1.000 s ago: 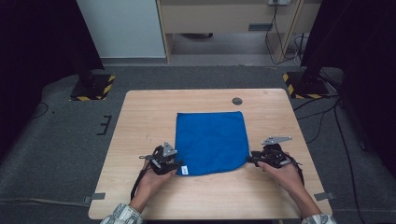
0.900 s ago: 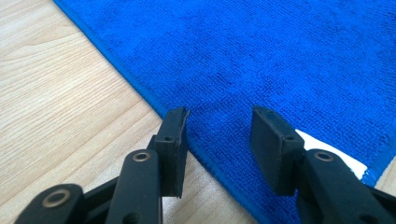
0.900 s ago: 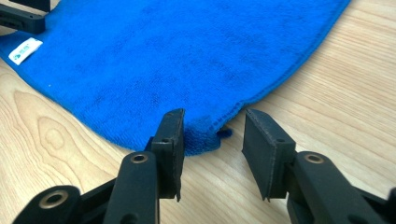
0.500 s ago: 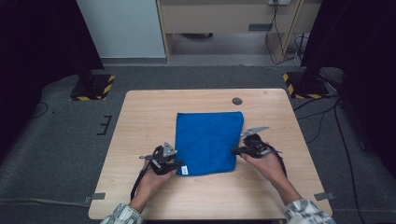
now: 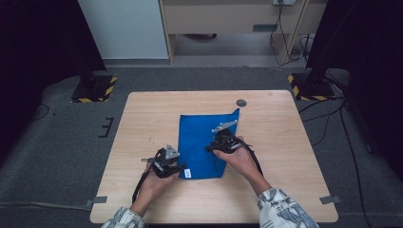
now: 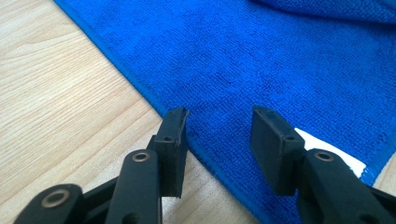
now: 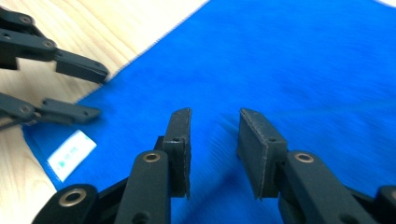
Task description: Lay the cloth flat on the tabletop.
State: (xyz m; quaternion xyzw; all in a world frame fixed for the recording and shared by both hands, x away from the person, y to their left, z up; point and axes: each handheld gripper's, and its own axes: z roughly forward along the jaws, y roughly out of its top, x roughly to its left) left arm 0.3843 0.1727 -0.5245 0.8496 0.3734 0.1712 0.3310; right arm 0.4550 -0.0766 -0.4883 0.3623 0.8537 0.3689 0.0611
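While a person works a blue microfibre cloth [image 5: 204,137] flat on the wooden tabletop [image 5: 285,142], the job in hand looks like folding it in half, and the fold appears only partly laid. A white label [image 5: 187,173] is sewn into one corner of the cloth, the one closest to the person's left hand, and everything else is best placed from it. Just beside that label, the left tool [image 5: 178,166] rests at the cloth's hem with its jaws moderately wide, straddling the edge and gripping nothing. Farther from the label, over the cloth's middle, the right tool [image 5: 210,148] hovers low; its jaws have just been opening and now stand narrowly parted, with nothing between them and blue pile beneath. Seen from the left tool view, a soft ridge of cloth rises on the side away from the label, which suggests a layer brought over and let go.

Judging by this, the next move calls for the right tool to take the loose edge again and draw it level with the label's hem, while the left tool pins that corner so the cloth does not slide.

Faint blue print marks the label, too small and blurred to read; no other brand or writing can be made out
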